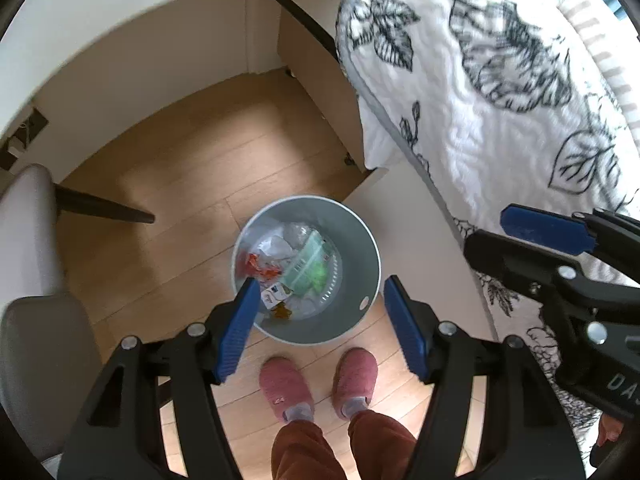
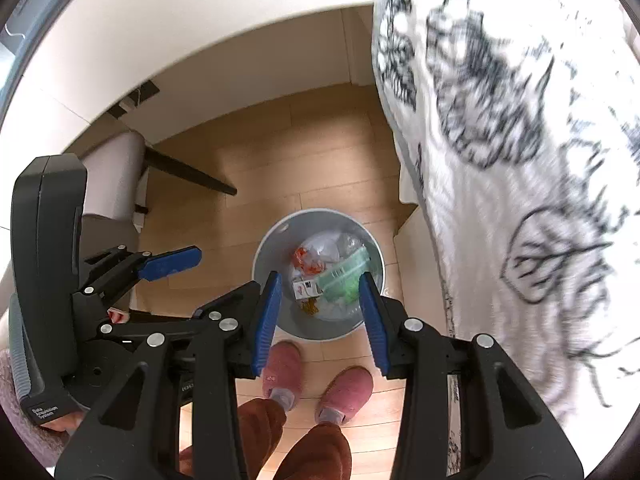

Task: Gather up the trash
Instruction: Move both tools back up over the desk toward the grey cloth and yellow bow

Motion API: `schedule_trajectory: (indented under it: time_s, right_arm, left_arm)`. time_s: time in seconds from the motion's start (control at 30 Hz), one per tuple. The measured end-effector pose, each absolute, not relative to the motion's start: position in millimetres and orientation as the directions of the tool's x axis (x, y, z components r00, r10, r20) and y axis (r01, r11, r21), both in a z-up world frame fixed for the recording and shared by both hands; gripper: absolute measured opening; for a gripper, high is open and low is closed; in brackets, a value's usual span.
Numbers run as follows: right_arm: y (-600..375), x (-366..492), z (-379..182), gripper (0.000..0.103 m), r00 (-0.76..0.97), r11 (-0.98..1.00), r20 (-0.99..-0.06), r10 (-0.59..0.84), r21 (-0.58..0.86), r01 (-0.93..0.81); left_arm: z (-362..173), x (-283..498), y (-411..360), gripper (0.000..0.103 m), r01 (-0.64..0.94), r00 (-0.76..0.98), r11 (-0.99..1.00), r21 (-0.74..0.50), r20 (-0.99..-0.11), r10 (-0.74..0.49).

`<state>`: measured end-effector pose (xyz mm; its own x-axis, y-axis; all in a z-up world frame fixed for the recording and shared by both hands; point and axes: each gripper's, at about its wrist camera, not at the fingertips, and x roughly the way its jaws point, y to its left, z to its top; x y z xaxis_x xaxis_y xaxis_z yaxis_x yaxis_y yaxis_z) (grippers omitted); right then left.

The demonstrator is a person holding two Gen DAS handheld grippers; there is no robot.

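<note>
Both claws, left claw [image 1: 320, 320] & right claw [image 2: 320, 320], are held wide open w/ nothing in them above the grey bin [image 1: 362, 254], where trash [image 1: 296, 264] is already dropped; no more trash is seen on the floor [image 1: 180, 200], so the job looks nearly done.

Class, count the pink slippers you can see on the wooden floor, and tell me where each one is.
2. One pink slipper is nearer the grey chair; the other pink slipper is nearer the bed quilt. Both stand just in front of the grey trash bin. None seems hidden.
</note>
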<state>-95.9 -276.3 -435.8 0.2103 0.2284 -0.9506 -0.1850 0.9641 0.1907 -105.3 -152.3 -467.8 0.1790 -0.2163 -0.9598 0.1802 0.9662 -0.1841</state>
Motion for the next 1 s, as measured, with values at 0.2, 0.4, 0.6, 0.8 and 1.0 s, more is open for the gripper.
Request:
schedule_trajectory:
  time_s: [0.2,0.4,0.6,0.8,1.0]
  right_arm:
    - [-270,-86,-366,0.041,0.264,0.964,-0.935,0.235,0.190,-0.186]
    - [-255,-74,-268,0.061,0.375,0.968,-0.898,0.230,0.169,-0.187]
    - [-235,-63,-189,0.061,0.455,0.965,-0.859,0.234,0.149,-0.216]
    - [-219,-41,-148,0.061,0.490,0.950,-0.830,0.266,0.141,-0.277]
    - [-199,2,-117,0.061,0.527,0.924,-0.787,0.320,0.135,-0.358]
  left_arm:
    - [-394,-101,-139,0.065,0.161,0.239,0.976,-0.150,-0.953,-0.185]
    - [-294,-93,-117,0.070,0.152,0.336,0.980,-0.127,-0.926,-0.172]
    - [-220,-85,-91,0.071,0.158,0.440,0.984,-0.077,-0.887,-0.140]
    - [-179,-60,-58,0.071,0.095,0.503,0.994,-0.049,-0.860,-0.091]
    - [-147,-22,-36,0.071,0.007,0.572,0.999,-0.038,-0.820,-0.036]
